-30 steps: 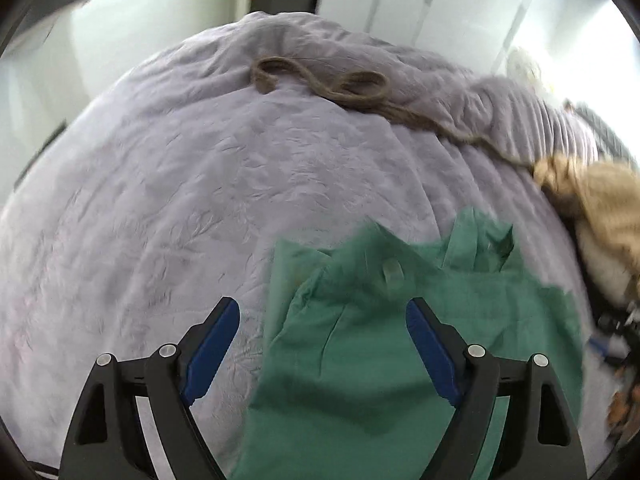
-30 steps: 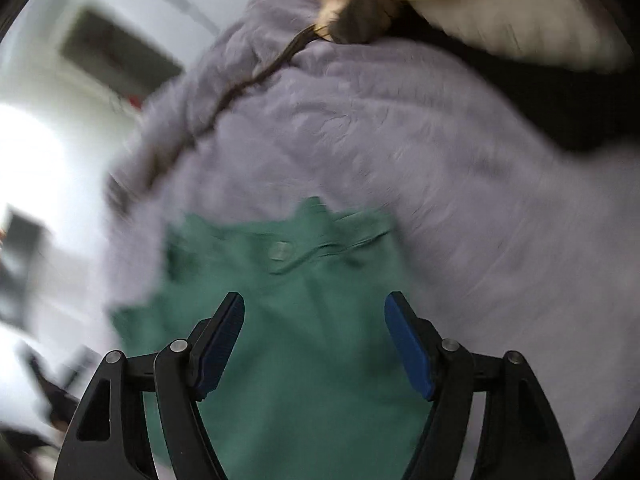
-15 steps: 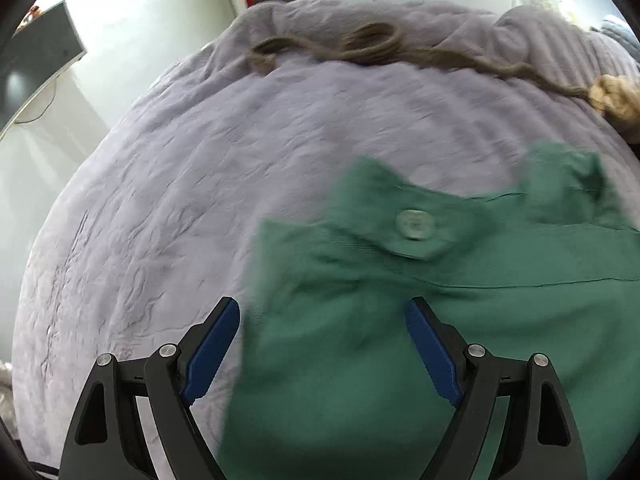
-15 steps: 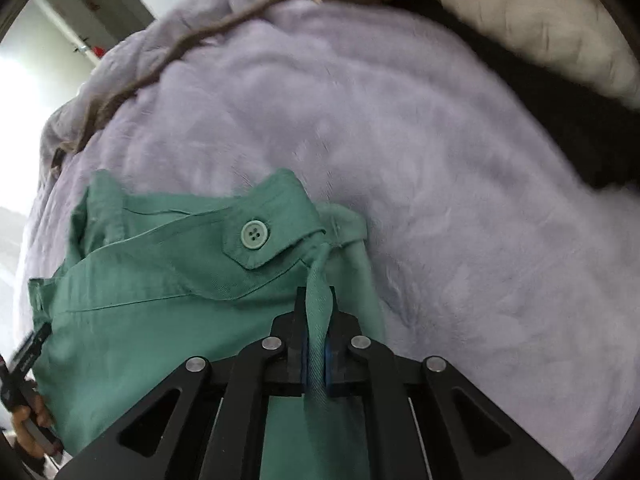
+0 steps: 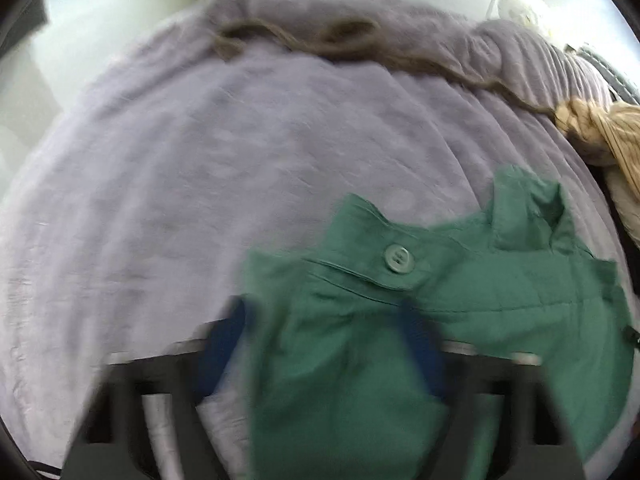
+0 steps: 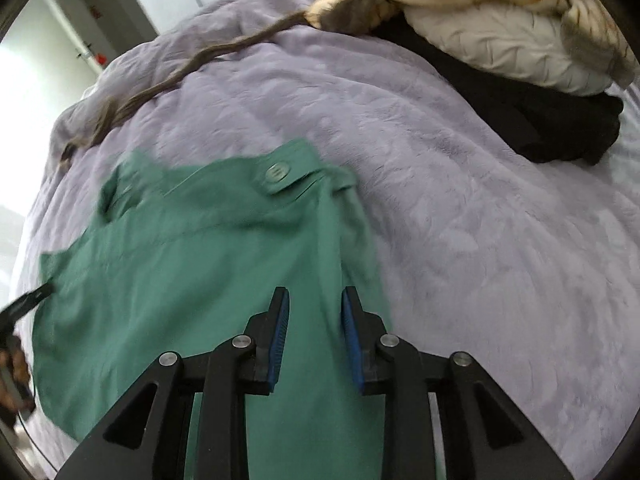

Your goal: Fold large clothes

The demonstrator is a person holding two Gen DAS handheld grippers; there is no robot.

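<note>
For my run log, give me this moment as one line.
task: fold large clothes | item: green garment on purple blanket | right gripper: open over garment | left gripper: blurred

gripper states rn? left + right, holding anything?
Left gripper: blurred but open, fingers apart over the green garment, gripping nothing.
Right gripper: open, narrow gap over the garment's edge fold, not clamped.
</note>
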